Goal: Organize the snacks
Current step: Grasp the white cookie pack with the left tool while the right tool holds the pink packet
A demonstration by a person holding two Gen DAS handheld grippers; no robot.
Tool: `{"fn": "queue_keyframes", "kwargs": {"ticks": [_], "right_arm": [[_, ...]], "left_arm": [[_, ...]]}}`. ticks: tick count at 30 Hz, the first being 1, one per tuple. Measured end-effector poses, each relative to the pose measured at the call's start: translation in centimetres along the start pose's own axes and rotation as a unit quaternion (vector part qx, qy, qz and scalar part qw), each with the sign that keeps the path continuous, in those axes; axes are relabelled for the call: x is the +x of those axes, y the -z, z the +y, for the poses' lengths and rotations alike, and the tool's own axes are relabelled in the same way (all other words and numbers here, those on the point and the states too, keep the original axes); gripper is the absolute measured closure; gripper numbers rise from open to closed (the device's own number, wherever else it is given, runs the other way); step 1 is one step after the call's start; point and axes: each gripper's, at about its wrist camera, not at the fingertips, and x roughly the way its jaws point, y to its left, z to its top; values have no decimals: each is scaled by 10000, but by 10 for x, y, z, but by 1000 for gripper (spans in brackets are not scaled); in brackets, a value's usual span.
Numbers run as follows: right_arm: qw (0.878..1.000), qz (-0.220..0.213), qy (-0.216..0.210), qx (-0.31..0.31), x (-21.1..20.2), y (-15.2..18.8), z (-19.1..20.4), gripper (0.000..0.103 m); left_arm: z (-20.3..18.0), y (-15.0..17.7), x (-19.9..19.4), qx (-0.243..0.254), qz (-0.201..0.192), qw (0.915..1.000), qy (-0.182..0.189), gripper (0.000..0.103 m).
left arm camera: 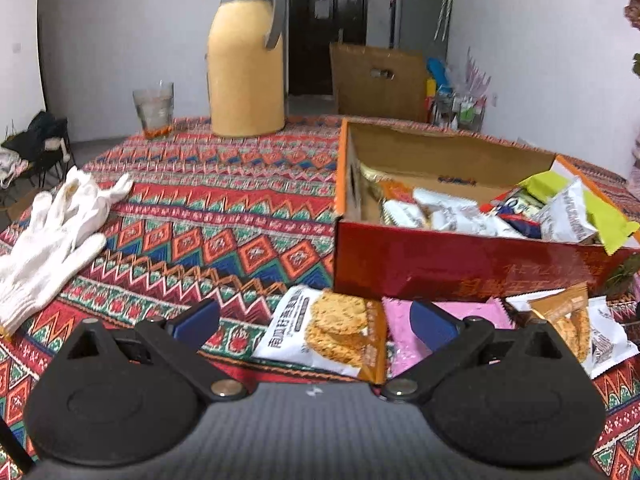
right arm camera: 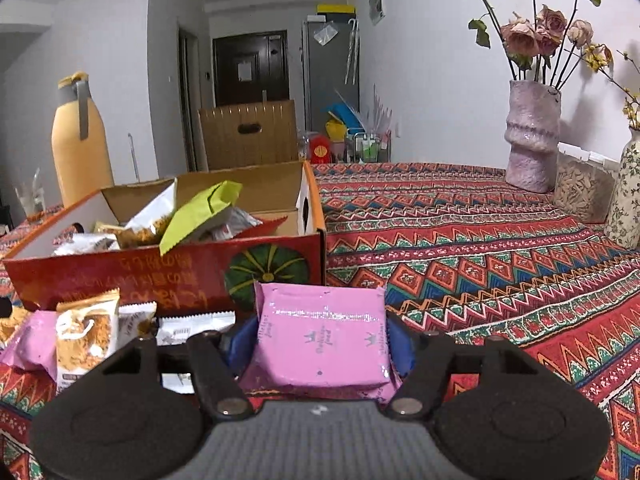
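Note:
A red cardboard box (left arm camera: 460,264) with several snack packets inside stands on the patterned tablecloth; it also shows in the right wrist view (right arm camera: 120,276). My left gripper (left arm camera: 316,322) is open and empty, low over a biscuit packet (left arm camera: 332,336) that lies beside a pink packet (left arm camera: 404,340) in front of the box. My right gripper (right arm camera: 322,340) is shut on a pink snack packet (right arm camera: 324,340), held just in front of the box's near wall. More loose packets (right arm camera: 86,336) lie to its left.
White gloves (left arm camera: 52,236), a glass (left arm camera: 154,110) and a yellow thermos (left arm camera: 246,64) stand on the left part of the table. Two vases (right arm camera: 532,140) with dried roses and a clear container (right arm camera: 580,188) stand at the right edge.

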Motion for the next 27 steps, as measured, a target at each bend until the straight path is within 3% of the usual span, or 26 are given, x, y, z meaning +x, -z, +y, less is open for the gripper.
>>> {"fn": "queue_keyframes", "kwargs": {"ticks": [8, 17, 25, 27], "right_arm": [[9997, -153, -137, 104, -5, 2, -4, 36], [9992, -270, -262, 128, -10, 3, -4, 35], [9990, -312, -294, 128, -12, 3, -4, 35], [9990, -309, -292, 126, -12, 3, -4, 35]], "left_arm": [[-1, -1, 26, 256, 683, 9967, -354, 0], [-16, -3, 36, 575, 835, 9941, -397, 0], [0, -4, 45, 116, 892, 9959, -37, 0], [2, -4, 44, 194, 878, 9959, 49, 0]]}}
